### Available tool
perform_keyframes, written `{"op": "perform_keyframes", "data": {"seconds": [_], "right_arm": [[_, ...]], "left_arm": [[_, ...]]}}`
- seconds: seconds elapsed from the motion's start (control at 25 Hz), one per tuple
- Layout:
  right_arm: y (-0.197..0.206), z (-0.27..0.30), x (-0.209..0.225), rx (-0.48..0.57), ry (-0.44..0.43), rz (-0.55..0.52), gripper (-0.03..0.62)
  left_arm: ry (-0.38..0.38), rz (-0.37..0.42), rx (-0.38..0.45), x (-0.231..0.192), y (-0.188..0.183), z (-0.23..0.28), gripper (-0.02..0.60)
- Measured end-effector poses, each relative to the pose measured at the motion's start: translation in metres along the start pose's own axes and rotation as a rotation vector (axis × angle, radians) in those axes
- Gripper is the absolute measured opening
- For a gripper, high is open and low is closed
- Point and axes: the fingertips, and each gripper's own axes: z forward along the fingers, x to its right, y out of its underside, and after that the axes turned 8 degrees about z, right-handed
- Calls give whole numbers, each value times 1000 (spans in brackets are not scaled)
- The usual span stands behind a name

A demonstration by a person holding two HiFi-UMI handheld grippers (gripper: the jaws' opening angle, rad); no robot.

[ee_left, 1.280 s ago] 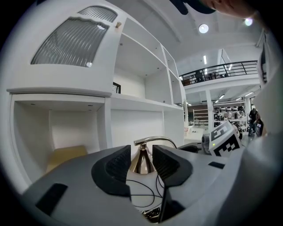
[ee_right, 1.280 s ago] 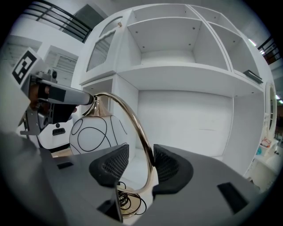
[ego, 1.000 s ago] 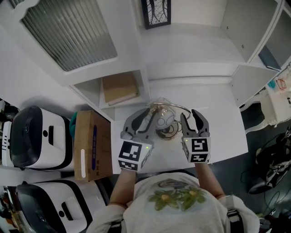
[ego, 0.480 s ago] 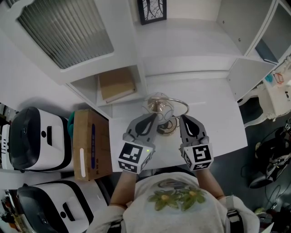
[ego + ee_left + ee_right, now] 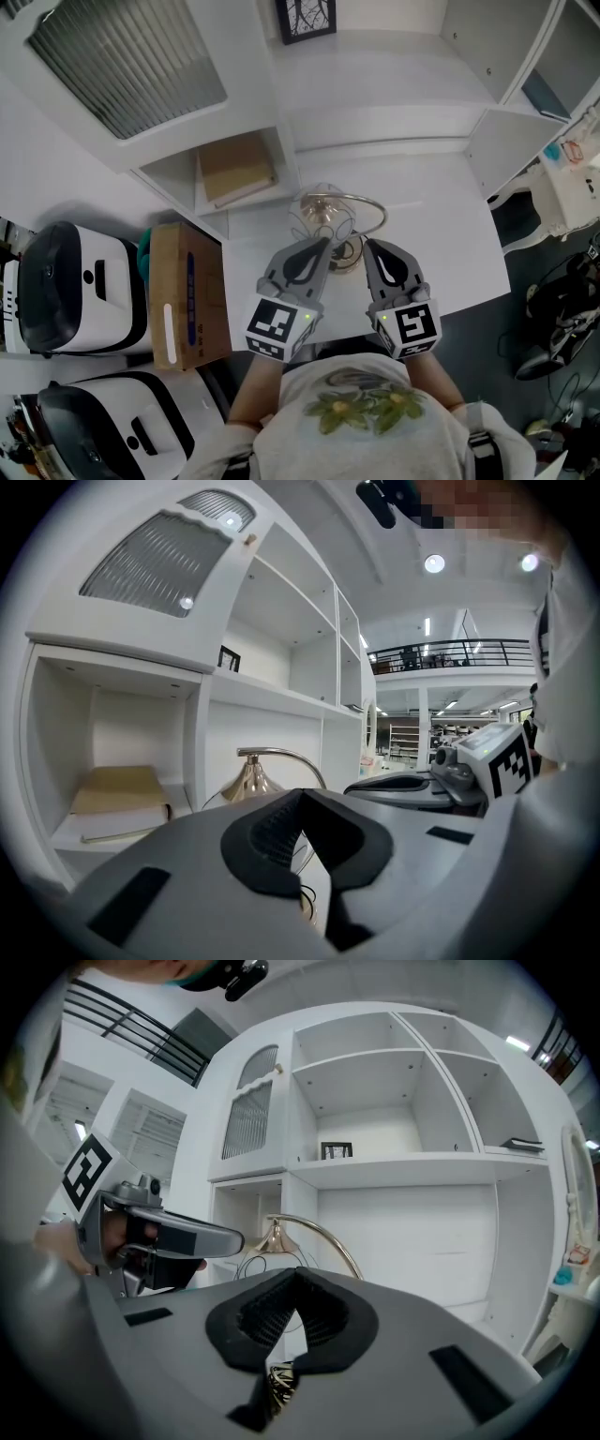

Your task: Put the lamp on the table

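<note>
**Near to far.** The grey two-jaw left gripper (image 5: pixel 319 248) and its counterpart, the right gripper (image 5: pixel 372 251), each carrying a marker cube, lie just in front of the lamp. One is on either side of its round base. In both gripper views the jaws meet at the tips with nothing between them; whether either touches the base cannot be told. The brass-coloured lamp (image 5: pixel 330 208), with its arched neck, cone cap and thin wire shade, stands upright on the white table (image 5: pixel 441 234). To the lamp's left, off the table's edge, is a brown cardboard box (image 5: pixel 187 295). Behind and left of the lamp, a tan book (image 5: pixel 236 169) lies flat in an open compartment of the white cabinet (image 5: pixel 141 75). Farthest behind the lamp, a black-framed picture (image 5: pixel 305 19) stands on an upper shelf.
</note>
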Motion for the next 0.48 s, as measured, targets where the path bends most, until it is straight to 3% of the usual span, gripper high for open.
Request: {"op": "perform_keyframes", "data": {"seconds": [0.48], "right_arm": [[2,-6,-5,-10,-19,10,29]], "left_arm": [[17,-22,23,8,-12,-5,28]]}}
